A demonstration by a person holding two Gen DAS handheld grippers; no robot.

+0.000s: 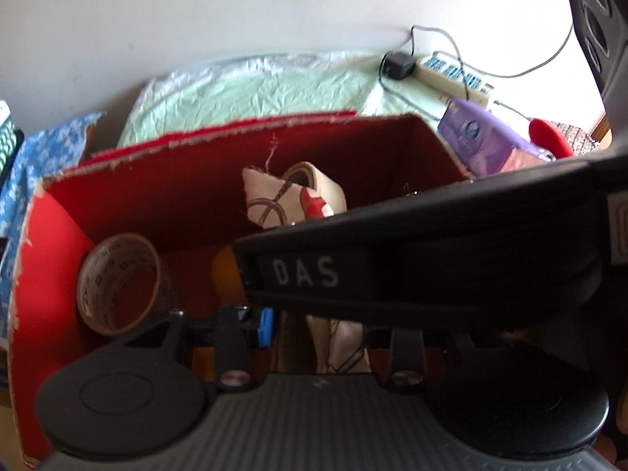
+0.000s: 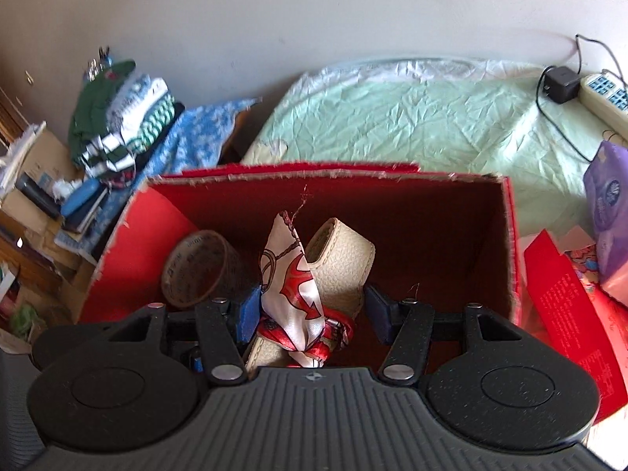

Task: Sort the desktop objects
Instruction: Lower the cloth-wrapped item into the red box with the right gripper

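Note:
A red cardboard box [image 2: 463, 212] stands on the green-covered table. Inside lie a brown tape roll [image 2: 196, 271] and a cream leather pouch [image 2: 345, 271] with a white and red anchor-print scarf [image 2: 294, 286] tied to it. My right gripper [image 2: 312, 314] is open inside the box, its blue pads on either side of the scarf and pouch. In the left wrist view the same box [image 1: 157, 184], tape roll [image 1: 121, 282] and pouch [image 1: 298, 196] show. The right gripper's black body [image 1: 431, 251] crosses in front and hides most of my left gripper [image 1: 314, 325]; only one blue pad shows.
A purple tissue pack [image 2: 608, 204] and red paper [image 2: 565, 314] lie right of the box. A power strip [image 2: 604, 98] with a black adapter [image 2: 559, 84] sits at the back right. Folded clothes [image 2: 121, 117] and clutter are stacked at the left.

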